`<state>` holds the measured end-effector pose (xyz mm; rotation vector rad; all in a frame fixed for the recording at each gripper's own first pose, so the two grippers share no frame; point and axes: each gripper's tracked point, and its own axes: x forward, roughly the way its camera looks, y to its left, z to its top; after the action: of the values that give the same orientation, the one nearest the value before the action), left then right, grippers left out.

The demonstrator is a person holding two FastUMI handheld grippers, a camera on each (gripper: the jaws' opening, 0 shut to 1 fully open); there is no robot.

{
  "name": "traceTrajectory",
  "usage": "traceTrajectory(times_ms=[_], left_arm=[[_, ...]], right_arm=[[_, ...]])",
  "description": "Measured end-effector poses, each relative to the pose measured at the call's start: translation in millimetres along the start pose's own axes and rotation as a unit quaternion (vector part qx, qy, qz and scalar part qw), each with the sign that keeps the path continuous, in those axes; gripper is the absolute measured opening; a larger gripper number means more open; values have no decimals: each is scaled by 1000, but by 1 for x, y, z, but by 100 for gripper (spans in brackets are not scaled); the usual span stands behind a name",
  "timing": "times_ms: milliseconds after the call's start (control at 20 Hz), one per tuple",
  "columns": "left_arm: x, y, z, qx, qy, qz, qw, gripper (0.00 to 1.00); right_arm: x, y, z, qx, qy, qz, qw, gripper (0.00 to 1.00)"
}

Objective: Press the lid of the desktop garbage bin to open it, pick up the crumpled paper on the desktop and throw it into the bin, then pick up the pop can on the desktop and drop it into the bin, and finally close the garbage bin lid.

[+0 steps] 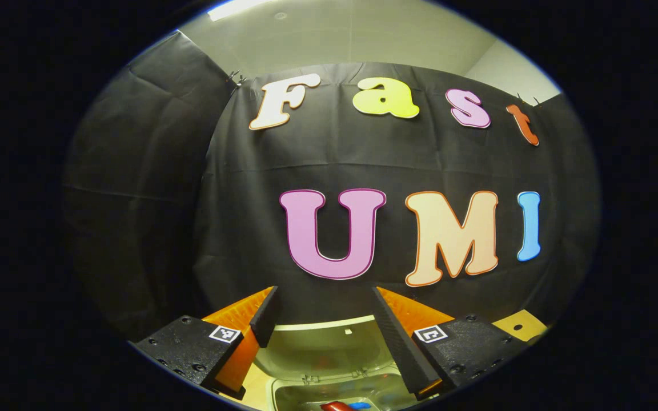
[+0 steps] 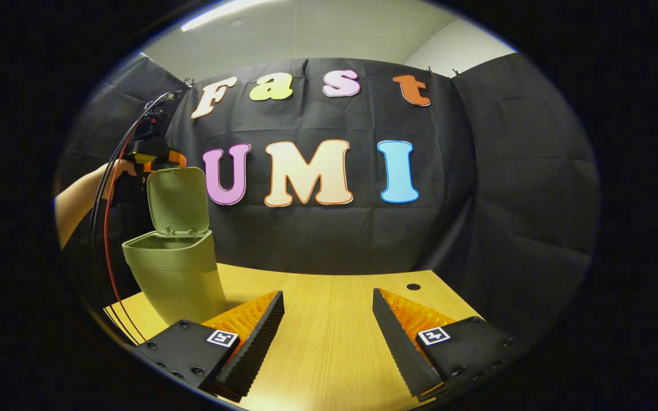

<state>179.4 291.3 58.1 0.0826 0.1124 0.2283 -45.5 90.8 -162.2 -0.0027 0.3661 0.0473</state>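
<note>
The olive-green bin point(image 2: 175, 274) stands on the left part of the wooden table, its lid point(image 2: 177, 200) flipped upright. In the left gripper view my left gripper point(image 1: 324, 294) hangs open just above the bin's mouth point(image 1: 306, 394), facing the inner side of the raised lid point(image 1: 323, 348). A red and blue thing point(image 1: 337, 406), apparently the pop can, lies inside the bin. My right gripper point(image 2: 327, 295) stands open over the bare table, to the right of the bin, with nothing between its fingers. A hand point(image 2: 77, 205) holds the left gripper's housing point(image 2: 149, 157) above the lid.
The wooden table point(image 2: 329, 354) stretches ahead of the right gripper and has a small round hole point(image 2: 413, 286) near its back edge. Black cloth walls close the booth behind and on both sides. Red cables point(image 2: 109, 228) trail down left of the bin.
</note>
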Motion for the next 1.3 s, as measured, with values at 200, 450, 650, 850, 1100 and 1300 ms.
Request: traceTrajectory(times_ms=[200,450,650,850,1100,1300], left_arm=[[-39,-7,-11,-18,-3,6,1000,92],[-77,-9,-34,-35,11,21,999,90],[-93,-15,-52,-26,19,30,999,92],[-101,-22,-64,-23,25,35,999,92],[-110,-33,-87,-24,35,31,999,94],[-115,-37,-107,-23,46,30,998,94]], right_arm=[[-3,-4,12,-6,-9,30,999,98],[0,-2,18,-9,-10,73,997,98],[0,-7,19,-16,-7,91,996,99],[0,-16,20,-19,-4,98,995,98],[0,-17,20,-20,-2,104,994,99],[0,-16,15,-29,3,107,994,98]])
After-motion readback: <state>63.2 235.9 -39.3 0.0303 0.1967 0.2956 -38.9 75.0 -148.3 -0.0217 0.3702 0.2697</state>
